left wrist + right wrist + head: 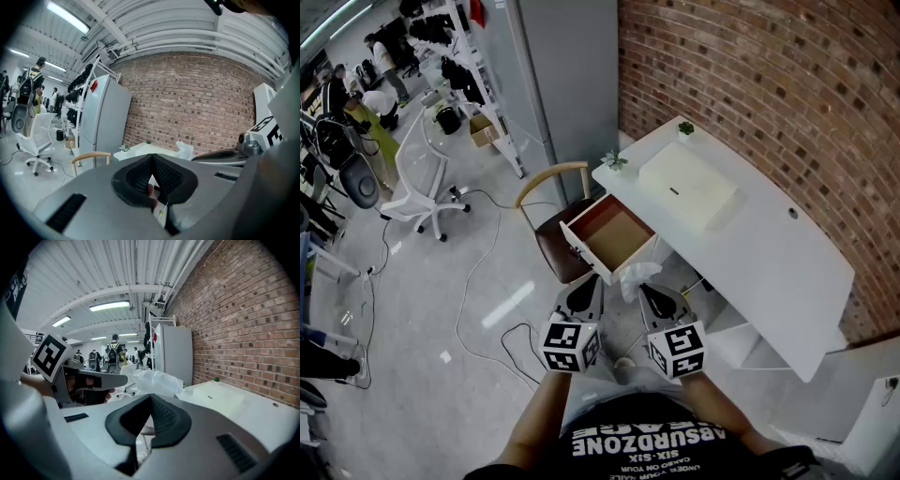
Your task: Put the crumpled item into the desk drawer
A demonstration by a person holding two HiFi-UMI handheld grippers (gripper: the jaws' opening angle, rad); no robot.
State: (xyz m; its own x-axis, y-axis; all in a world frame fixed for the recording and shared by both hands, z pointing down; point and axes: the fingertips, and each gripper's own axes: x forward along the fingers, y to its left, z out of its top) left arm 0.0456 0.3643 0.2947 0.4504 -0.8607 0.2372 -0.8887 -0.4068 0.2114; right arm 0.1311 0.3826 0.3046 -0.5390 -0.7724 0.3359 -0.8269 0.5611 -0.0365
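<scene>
So the desk drawer is pulled all the way out from the white desk along the brick wall, and it looks bare inside, just the brown bottom. The person is standing right in front of it with both tools pointed at it. The right gripper has its jaws pressed together and it's pinching the crumpled item, a whitish, plasticky wad, right at the very tips. That wad is hanging at roughly 5 o'clock off the drawer's front panel, just outside it and not in the drawer. The left gripper is also closed up tight, with nothing in it as far as I can see, and sits at about 9 o'clock from the wad, close by but not touching it. A wooden chair with a brown seat is at 9 o'clock from the drawer. On the desktop there's a little plant at the drawer's 12 o'clock and a flat white box at about 2 o'clock.
</scene>
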